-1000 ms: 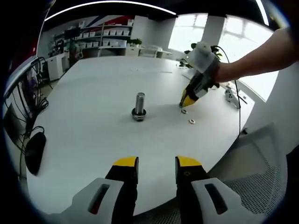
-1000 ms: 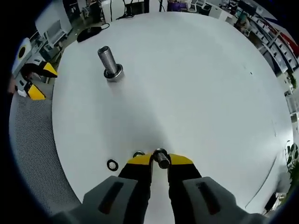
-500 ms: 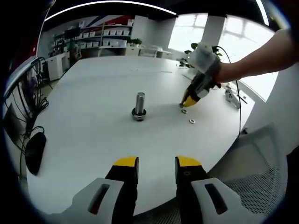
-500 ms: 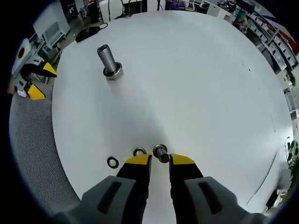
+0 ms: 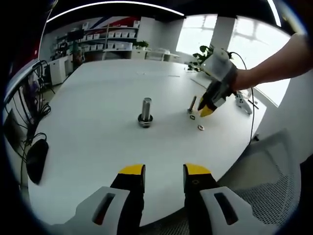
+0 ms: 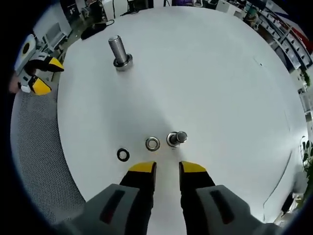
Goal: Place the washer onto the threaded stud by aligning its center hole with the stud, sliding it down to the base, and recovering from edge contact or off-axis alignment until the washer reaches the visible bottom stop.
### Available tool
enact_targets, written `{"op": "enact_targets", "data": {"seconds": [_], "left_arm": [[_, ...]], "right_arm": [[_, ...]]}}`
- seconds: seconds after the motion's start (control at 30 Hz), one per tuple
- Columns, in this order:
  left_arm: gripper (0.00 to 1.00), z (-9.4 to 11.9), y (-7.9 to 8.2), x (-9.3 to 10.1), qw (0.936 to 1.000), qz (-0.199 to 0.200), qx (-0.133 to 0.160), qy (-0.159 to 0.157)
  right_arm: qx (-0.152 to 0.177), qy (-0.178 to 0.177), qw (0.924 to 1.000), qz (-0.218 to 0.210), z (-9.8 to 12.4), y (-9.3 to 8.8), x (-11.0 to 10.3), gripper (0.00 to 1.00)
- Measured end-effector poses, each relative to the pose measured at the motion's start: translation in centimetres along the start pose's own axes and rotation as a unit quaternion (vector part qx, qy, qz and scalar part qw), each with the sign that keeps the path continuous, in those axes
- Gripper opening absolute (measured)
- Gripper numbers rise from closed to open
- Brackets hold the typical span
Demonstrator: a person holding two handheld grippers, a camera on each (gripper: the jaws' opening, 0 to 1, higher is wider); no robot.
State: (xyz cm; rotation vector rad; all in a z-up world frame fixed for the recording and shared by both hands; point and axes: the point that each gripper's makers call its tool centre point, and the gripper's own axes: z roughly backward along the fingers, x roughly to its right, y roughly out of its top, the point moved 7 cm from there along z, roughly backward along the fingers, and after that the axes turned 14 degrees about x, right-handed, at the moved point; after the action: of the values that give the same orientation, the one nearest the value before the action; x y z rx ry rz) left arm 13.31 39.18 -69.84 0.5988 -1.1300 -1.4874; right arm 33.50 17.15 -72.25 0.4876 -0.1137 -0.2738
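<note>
On a white round table [image 6: 220, 73], the right gripper [image 6: 167, 170] hovers with jaws apart and empty, just short of a silver washer [image 6: 152, 143]. A small stud [image 6: 176, 138] stands just beside the washer, a dark washer [image 6: 123, 154] on its other side and a large threaded stud [image 6: 119, 53] well beyond. The left gripper [image 5: 163, 172] waits, jaws open and empty.

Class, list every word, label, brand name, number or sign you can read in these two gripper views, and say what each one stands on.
No readable text in either view.
Bins on the far shelves: any labels are too small and blurred to read.
Large threaded stud, small stud, silver washer, dark washer: no markings to be made out.
Left gripper and right gripper: yellow tips, no lettering visible.
</note>
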Motion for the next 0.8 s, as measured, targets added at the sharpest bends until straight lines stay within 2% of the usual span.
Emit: {"op": "enact_targets", "data": {"seconds": [0.2,0.4,0.8], "left_arm": [[0.29,0.0,0.0,0.0,1.0000,-0.002,-0.002,-0.001],[0.29,0.0,0.0,0.0,1.0000,-0.001,-0.001,0.000],[0.29,0.0,0.0,0.0,1.0000,-0.001,-0.003,0.000]], "right_arm": [[-0.004,0.019,0.9993,0.031,0.3,-0.4,-1.7,0.24],[-0.005,0.029,0.9988,0.040,0.2,-0.7,-2.7,0.25],[0.007,0.049,0.9977,0.045,-0.8,0.2,-5.0,0.26]]}}
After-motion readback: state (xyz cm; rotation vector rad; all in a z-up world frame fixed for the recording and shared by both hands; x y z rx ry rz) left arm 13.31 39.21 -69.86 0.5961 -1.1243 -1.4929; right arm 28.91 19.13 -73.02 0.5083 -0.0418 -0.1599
